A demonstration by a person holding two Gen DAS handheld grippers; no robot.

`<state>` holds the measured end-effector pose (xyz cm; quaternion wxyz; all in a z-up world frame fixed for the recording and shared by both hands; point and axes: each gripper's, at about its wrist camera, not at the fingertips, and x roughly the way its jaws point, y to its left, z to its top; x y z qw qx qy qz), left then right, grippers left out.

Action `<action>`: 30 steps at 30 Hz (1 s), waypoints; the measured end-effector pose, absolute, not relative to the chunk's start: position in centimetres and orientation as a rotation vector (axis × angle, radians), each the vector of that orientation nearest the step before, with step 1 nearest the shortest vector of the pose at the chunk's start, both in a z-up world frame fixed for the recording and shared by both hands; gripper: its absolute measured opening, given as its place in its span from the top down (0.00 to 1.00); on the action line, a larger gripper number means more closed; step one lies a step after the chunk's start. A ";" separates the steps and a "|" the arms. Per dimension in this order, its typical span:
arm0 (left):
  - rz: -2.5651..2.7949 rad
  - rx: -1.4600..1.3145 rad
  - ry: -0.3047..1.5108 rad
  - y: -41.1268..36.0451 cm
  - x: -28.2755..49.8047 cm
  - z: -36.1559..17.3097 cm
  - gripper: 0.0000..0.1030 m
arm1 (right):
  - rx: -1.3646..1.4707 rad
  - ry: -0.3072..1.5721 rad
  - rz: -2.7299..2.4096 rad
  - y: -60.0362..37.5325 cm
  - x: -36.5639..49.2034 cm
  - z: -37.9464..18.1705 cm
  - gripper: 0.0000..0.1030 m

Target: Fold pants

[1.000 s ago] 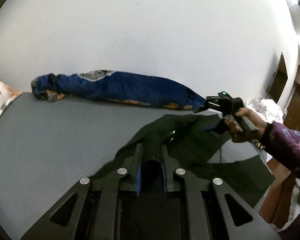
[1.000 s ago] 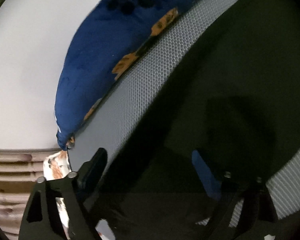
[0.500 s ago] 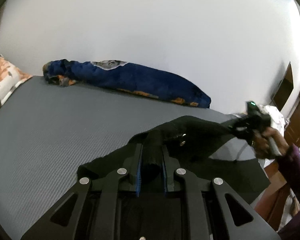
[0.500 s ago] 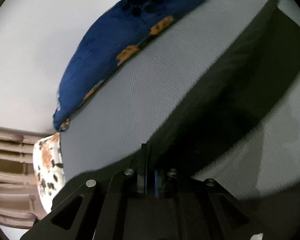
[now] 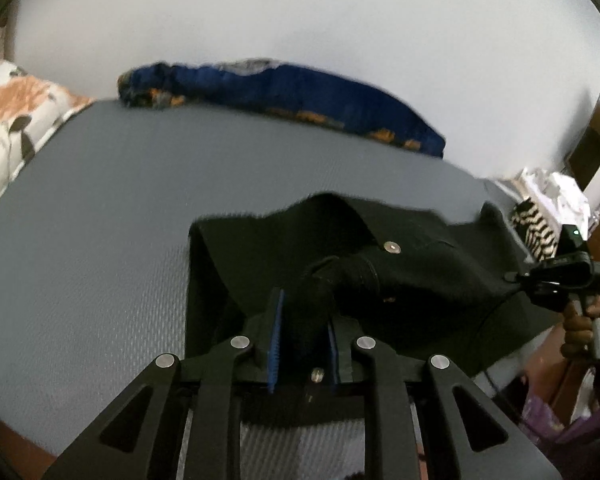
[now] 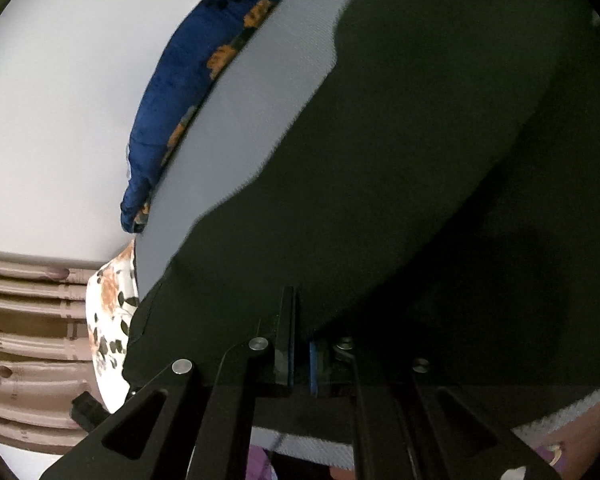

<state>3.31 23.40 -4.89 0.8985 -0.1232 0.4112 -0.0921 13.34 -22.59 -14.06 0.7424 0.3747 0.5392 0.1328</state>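
Observation:
Black pants [image 5: 412, 264] with a silver button lie bunched on the grey mattress [image 5: 100, 208], their waist part lifted. My left gripper [image 5: 300, 320] is shut on a thick bunched fold of the pants near the button. My right gripper [image 5: 516, 280] shows at the far right of the left wrist view, held by a hand and pinching the pants' far corner. In the right wrist view the pants [image 6: 420, 160] fill most of the frame and the right gripper [image 6: 300, 336] is shut on their edge.
A rolled blue blanket [image 5: 284, 96] with orange print lies along the white wall at the back of the mattress. A floral pillow [image 5: 16, 120] sits at the left end. Clothes [image 5: 548, 200] and a wooden door stand beyond the right edge.
My right gripper shut on the pants' edge and pulled it right and toward the near edge. The left gripper kept its hold and lifted back, and the pants stretched between the two.

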 end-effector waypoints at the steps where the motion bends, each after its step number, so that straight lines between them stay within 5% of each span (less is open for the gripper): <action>1: -0.186 -0.246 0.860 23.3 2.9 -5.3 0.80 | 0.824 1.186 0.288 -23.0 12.7 -14.5 0.94; 9: -0.155 -0.175 0.924 22.3 1.1 -8.5 0.76 | 0.840 1.210 0.270 -23.2 10.0 -17.3 0.94; 14: -0.055 -0.071 0.997 22.4 0.6 -9.4 0.39 | 0.952 1.189 0.319 -24.3 9.9 -18.8 0.90; 18: 0.025 -0.064 1.006 23.5 -0.7 -8.0 0.39 | 1.185 1.085 0.397 -26.5 9.5 -20.1 0.81; 20: 0.031 -0.057 0.980 22.9 -0.8 -6.4 0.39 | 1.334 0.999 0.427 -28.2 9.2 -21.0 0.65; 30: -0.488 0.000 0.813 6.0 4.3 -0.1 0.25 | 1.458 0.782 0.356 -35.9 11.7 -21.0 0.61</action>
